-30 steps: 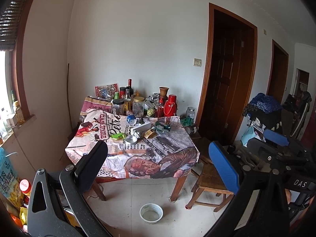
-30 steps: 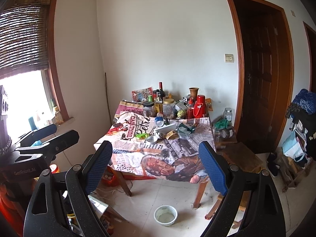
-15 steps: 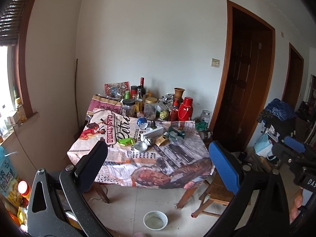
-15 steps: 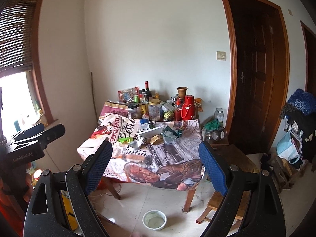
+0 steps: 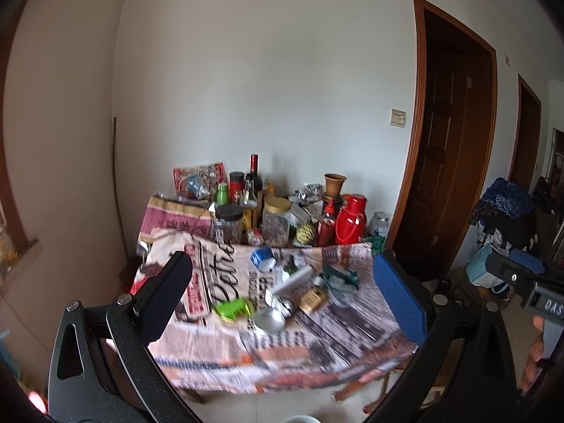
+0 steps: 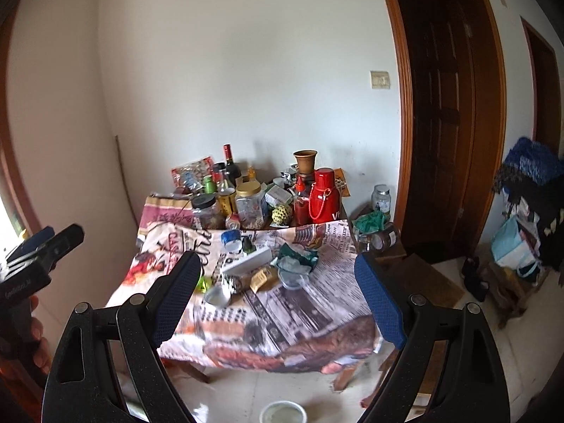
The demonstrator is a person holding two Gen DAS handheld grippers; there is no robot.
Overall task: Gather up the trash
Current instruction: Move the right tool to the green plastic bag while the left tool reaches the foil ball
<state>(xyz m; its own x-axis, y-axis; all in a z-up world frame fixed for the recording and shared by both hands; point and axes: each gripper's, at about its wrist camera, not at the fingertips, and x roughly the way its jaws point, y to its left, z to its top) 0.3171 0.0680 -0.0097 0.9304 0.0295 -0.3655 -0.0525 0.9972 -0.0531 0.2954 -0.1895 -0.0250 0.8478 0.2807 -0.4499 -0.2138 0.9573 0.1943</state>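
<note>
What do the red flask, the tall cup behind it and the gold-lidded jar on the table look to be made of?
Red flask: glossy red shell, metal or hard plastic, hard to tell; it shows sharp highlights. Tall cup: matte brown, probably unglazed clay or wood, with no shine. Gold-lidded jar: clear glass or plastic, its contents visible through the wall, under a metallic-looking gold lid.

The printed tablecloth (image 5: 218, 282) reads roughly "Detro"; the other gripper's body (image 5: 550, 303) shows "DAS".

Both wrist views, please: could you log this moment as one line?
phase: approach | left gripper: open, empty | right gripper: open, empty | target: table litter, green wrapper | contact: none
</note>
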